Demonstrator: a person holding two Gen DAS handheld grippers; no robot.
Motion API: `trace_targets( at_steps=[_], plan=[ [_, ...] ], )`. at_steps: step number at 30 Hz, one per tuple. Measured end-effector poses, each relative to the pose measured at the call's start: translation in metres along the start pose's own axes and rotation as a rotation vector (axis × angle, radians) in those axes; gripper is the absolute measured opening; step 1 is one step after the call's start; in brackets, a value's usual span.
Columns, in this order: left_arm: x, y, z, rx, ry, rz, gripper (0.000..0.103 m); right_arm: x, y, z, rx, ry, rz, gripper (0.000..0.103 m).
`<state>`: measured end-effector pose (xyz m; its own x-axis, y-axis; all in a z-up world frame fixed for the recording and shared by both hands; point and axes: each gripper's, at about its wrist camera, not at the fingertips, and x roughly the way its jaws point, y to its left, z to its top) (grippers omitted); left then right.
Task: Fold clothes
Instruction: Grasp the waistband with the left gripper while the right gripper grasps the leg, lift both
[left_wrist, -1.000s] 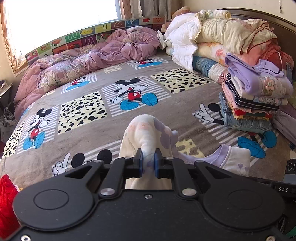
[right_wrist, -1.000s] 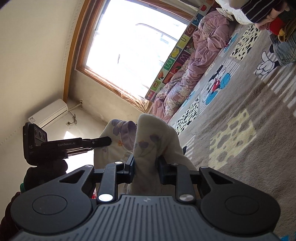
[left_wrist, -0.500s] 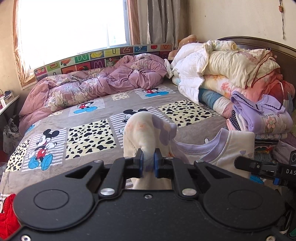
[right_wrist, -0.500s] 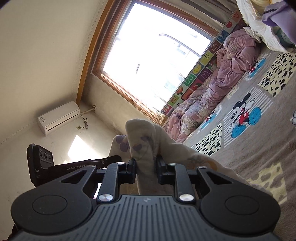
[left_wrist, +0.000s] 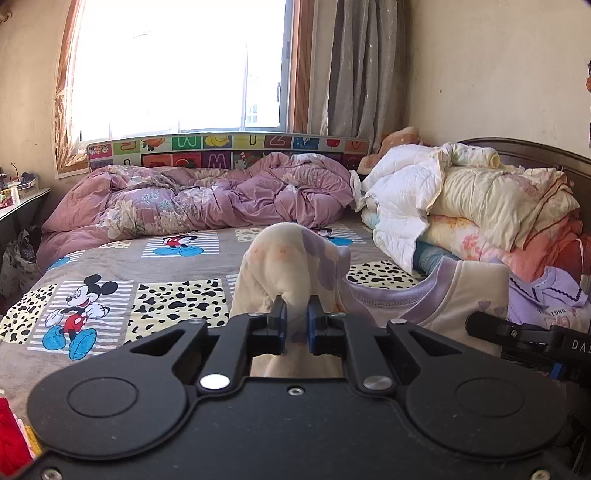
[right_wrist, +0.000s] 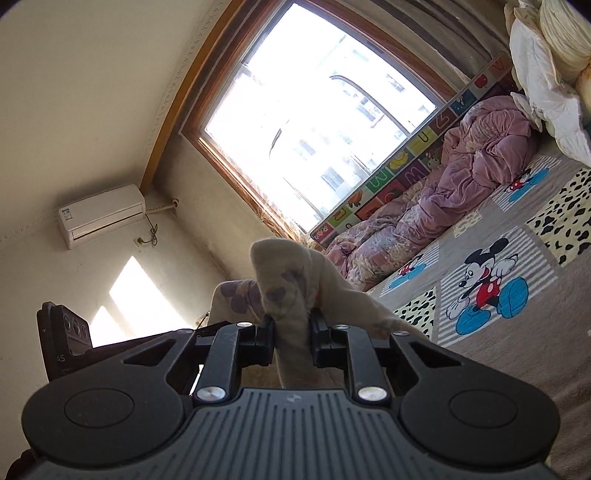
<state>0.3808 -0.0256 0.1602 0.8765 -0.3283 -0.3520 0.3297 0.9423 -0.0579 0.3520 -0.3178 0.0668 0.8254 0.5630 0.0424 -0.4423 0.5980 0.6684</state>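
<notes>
Bed (left_wrist: 177, 306) lying below; left tongs (left_wrist: 294, 325) and right tongs (right_wrist: 292, 334) both pinching cream shirt (left_wrist: 469, 295) aloft, likely spreading it for folding.

Ahead of you the blanket (left_wrist: 177, 266) lies bare and open to pass over, hemmed by the rumpled duvet (left_wrist: 207, 199) at the far edge and the bedding stack (left_wrist: 480, 206) on your right.

Sunlit window (left_wrist: 177, 70) w/ curtain (left_wrist: 354, 70), AC unit (right_wrist: 101, 216), cream walls.
</notes>
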Motion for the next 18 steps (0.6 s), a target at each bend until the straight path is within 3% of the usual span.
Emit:
trace_targets(
  at_steps=[5,10,18],
  plan=[
    [-0.002,0.003,-0.029,-0.015,-0.034,0.004,0.009,0.012,0.004,0.003,-0.080,0.015,-0.040,0.020],
    [-0.013,0.007,-0.071,-0.024,-0.001,-0.006,0.009,0.006,0.001,-0.030,-0.116,0.076,-0.088,0.020],
    [-0.049,0.010,-0.113,-0.039,0.025,-0.017,0.009,-0.024,0.021,-0.076,-0.177,0.123,-0.102,0.020]
  ],
)
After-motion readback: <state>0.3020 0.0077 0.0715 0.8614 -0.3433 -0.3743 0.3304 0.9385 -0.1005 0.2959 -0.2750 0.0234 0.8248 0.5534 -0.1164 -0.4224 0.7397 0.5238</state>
